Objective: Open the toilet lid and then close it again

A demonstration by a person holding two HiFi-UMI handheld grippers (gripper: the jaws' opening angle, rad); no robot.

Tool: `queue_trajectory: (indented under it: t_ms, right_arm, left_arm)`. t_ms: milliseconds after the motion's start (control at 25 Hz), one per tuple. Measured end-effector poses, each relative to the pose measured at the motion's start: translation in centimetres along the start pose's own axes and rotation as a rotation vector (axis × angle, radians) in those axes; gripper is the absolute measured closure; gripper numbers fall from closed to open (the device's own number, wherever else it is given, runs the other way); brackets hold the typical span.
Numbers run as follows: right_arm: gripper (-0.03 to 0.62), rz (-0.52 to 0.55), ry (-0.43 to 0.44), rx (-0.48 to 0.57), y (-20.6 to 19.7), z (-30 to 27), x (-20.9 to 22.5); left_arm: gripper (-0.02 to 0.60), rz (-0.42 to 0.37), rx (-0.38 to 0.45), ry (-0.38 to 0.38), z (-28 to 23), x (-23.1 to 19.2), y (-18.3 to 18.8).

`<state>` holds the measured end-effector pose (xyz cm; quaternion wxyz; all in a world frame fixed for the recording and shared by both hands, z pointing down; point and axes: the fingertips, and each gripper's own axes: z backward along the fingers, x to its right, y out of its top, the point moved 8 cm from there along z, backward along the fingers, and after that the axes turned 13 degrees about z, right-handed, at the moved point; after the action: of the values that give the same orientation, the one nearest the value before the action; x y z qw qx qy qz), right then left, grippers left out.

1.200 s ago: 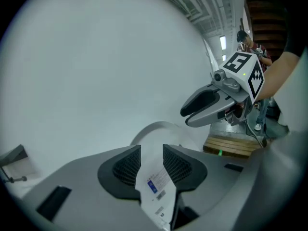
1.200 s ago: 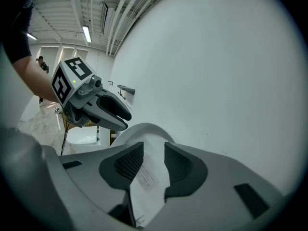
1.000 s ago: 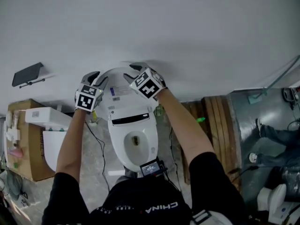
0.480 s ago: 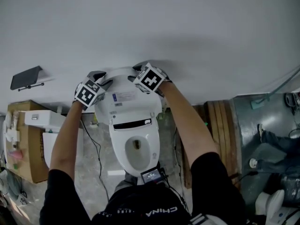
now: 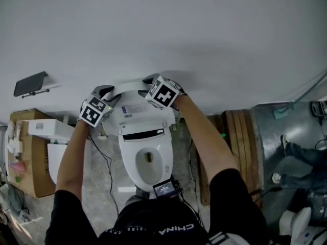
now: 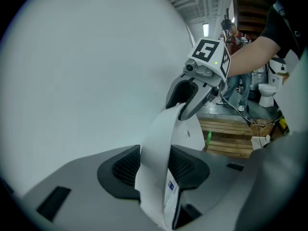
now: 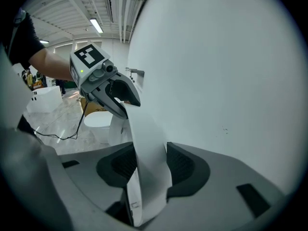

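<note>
I have the toilet lid (image 5: 138,107) raised over the open bowl (image 5: 147,160), tilted up close to the wall (image 5: 163,29). The left gripper (image 5: 104,92) and the right gripper (image 5: 152,80) each hold one side of its upper rim. Both sets of jaws are closed on that rim, which passes edge-on between the pads.

I judge the lid to be a stiff, thin plastic shell, and light for its size. It looks smooth and glossy, so the pads could slide on it. It turns on a hinge at the back, so it can only swing in an arc and I should follow that arc rather than pull straight. The hold I have now, high on the rim at both sides and far from the hinge, gives the most control. If it dropped, it could slam on the seat and crack.

The head view shows the whole toilet, the label (image 5: 134,107) on the lid's inner face and the two grippers set evenly, but not the pads. Each gripper view shows the rim (image 6: 156,162) (image 7: 149,167) between its own pads and the opposite gripper clamped further along. No view shows the gap behind the lid well, so I cannot tell whether it touches the wall.
</note>
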<state>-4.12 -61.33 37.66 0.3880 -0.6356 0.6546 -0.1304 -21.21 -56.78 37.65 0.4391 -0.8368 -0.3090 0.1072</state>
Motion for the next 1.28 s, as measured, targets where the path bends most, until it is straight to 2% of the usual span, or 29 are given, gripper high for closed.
queue_trajectory:
  t_ms: [120, 240, 520, 720, 1000, 1280]
  right_arm:
    - [0.416, 0.042, 0.009, -0.002, 0.0, 0.9, -1.4]
    - [0.408, 0.037, 0.04, 0.024, -0.1, 1.8, -3.1]
    - [0.401, 0.152, 0.05, 0.029, -0.5, 4.5, -8.5]
    - [0.391, 0.209, 0.056, 0.024, -1.2, 6.3, -12.5]
    - [0.384, 0.273, -0.019, 0.006, -2.4, 8.3, -20.1]
    - [0.375, 0.314, -0.086, -0.054, -4.1, 9.4, -27.7]
  left_arm:
    - [0.41, -0.004, -0.001, 0.006, 1.0, 1.5, -0.4]
    - [0.41, -0.023, -0.001, 0.009, 2.3, 3.1, -0.9]
    - [0.41, -0.096, -0.04, -0.002, 5.3, 8.1, -2.8]
    - [0.408, -0.154, -0.072, 0.03, 7.1, 12.1, -4.4]
    - [0.405, -0.253, -0.097, 0.091, 9.8, 18.3, -8.3]
    - [0.396, -0.301, -0.058, 0.14, 11.9, 24.1, -13.3]
